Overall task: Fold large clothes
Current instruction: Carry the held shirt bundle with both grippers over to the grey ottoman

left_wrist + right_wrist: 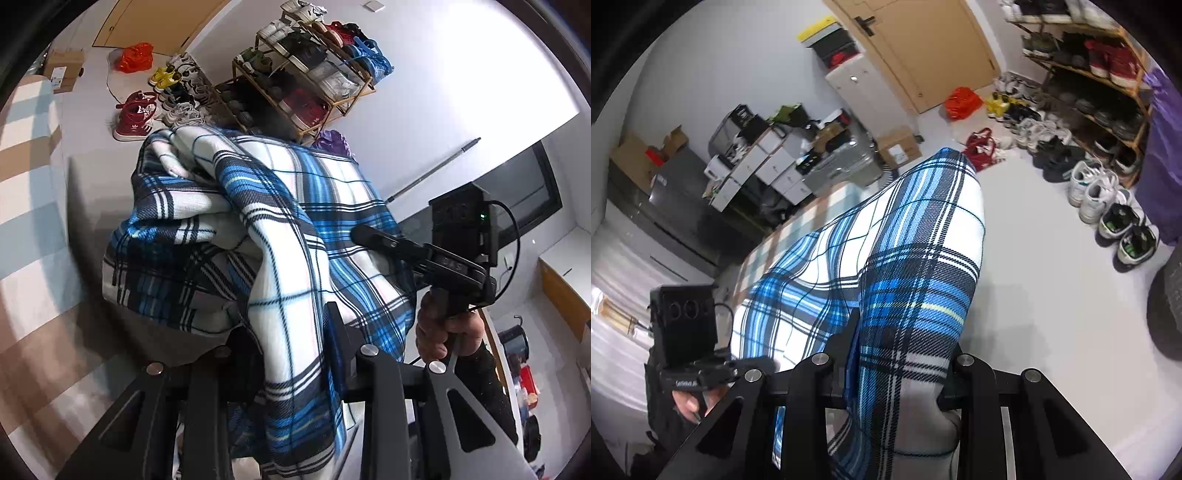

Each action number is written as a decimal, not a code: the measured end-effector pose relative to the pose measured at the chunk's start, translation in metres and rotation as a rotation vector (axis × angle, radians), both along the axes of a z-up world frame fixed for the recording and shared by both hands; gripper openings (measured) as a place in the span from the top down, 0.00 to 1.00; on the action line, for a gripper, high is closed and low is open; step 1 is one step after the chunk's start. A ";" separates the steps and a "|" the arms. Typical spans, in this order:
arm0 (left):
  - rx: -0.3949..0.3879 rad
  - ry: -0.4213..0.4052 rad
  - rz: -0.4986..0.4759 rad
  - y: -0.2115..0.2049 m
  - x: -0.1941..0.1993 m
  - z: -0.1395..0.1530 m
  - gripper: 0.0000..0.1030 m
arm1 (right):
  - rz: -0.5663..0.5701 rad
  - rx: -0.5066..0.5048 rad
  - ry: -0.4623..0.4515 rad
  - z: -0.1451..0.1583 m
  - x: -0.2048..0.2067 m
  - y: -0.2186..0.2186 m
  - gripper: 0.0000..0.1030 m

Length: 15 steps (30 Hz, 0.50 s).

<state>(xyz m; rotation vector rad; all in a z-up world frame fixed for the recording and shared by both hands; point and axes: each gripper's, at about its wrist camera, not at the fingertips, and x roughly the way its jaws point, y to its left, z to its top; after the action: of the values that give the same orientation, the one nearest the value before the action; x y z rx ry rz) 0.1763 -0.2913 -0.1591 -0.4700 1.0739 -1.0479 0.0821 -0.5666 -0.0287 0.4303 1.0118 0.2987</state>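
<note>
A large blue, white and black plaid cloth [280, 229] hangs bunched and lifted off the surface. In the left wrist view it runs down between the fingers of my left gripper [291, 332], which is shut on it. One finger [338, 332] shows; the fabric hides the other. My right gripper [369, 236], held by a hand [443, 332], reaches the cloth's right side. In the right wrist view the plaid cloth [916, 236] drapes through my right gripper [901, 332], which is shut on it beside the visible finger [846, 332]. The left gripper [753, 365] is at lower left.
A wooden shoe rack [306, 70] and rows of shoes [1100, 195] line the wall on a white floor. A wooden door [923, 48], cardboard boxes [897, 147], an orange bag [960, 101] and cluttered cabinets [768, 162] stand beyond. A striped brown and blue surface [26, 192] lies left.
</note>
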 end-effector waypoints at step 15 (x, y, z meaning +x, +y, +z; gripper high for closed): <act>0.089 -0.028 -0.015 -0.002 -0.024 -0.052 0.77 | -0.024 -0.081 0.139 -0.072 0.032 -0.042 0.67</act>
<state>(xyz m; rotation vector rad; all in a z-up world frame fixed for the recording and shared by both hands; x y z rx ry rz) 0.1521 -0.2934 -0.2109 -0.3753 1.0955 -1.0130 0.1138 -0.6084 -0.1008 0.3934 1.1501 0.2070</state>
